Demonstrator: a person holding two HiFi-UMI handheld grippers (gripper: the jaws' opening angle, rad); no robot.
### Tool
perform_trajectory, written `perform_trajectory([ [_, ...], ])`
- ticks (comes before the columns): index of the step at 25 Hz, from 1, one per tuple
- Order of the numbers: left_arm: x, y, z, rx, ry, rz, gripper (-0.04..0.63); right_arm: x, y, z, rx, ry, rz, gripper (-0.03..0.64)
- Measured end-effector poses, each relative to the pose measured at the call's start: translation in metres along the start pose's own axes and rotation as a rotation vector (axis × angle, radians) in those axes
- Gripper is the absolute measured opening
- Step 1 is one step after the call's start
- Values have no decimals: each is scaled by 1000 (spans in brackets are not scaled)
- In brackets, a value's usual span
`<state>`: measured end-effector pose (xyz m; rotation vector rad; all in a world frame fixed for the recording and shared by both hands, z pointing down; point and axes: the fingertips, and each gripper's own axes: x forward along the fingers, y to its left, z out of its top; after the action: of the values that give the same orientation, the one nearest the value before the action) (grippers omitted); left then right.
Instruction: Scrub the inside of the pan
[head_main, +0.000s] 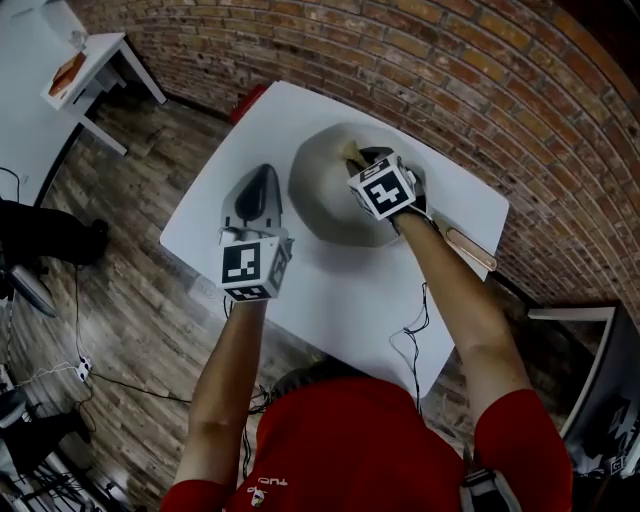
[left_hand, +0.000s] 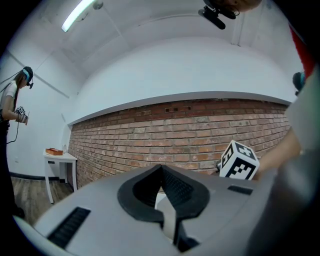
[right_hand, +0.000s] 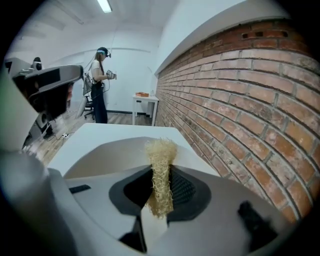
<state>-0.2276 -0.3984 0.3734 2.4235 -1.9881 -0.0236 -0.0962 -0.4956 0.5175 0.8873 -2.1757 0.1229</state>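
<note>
Straw-coloured scrubber (right_hand: 161, 150) is pinched in my right gripper (right_hand: 160, 172), its tuft poking out ahead of the jaws to reach the pan (head_main: 325, 195) right below. My left gripper (head_main: 262, 180), jaws pressed together on nothing, hovers with the pan just to its right, probably to stay clear.

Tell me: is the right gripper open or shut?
Shut: the right gripper pinches a straw-coloured scrubber between its jaws.
</note>
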Motion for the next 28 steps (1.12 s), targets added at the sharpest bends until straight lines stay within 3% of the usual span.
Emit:
perform_trajectory([
  [6, 0, -8, 2, -5, -5, -12, 14, -7, 79, 18, -102, -20, 183, 86],
  [10, -2, -9, 3, -9, -6, -11, 14, 4, 104, 4, -173, 35, 234, 86],
  [14, -5, -7, 1, -7, -3, -6, 14, 11, 84, -16, -175, 92, 185, 86],
  [23, -2, -6, -5, -12, 11, -16, 14, 6, -7, -52, -97, 194, -19, 86],
  [28, 2, -12, -3, -12, 5, -30, 14, -7, -13, -50, -91, 182, -36, 86],
])
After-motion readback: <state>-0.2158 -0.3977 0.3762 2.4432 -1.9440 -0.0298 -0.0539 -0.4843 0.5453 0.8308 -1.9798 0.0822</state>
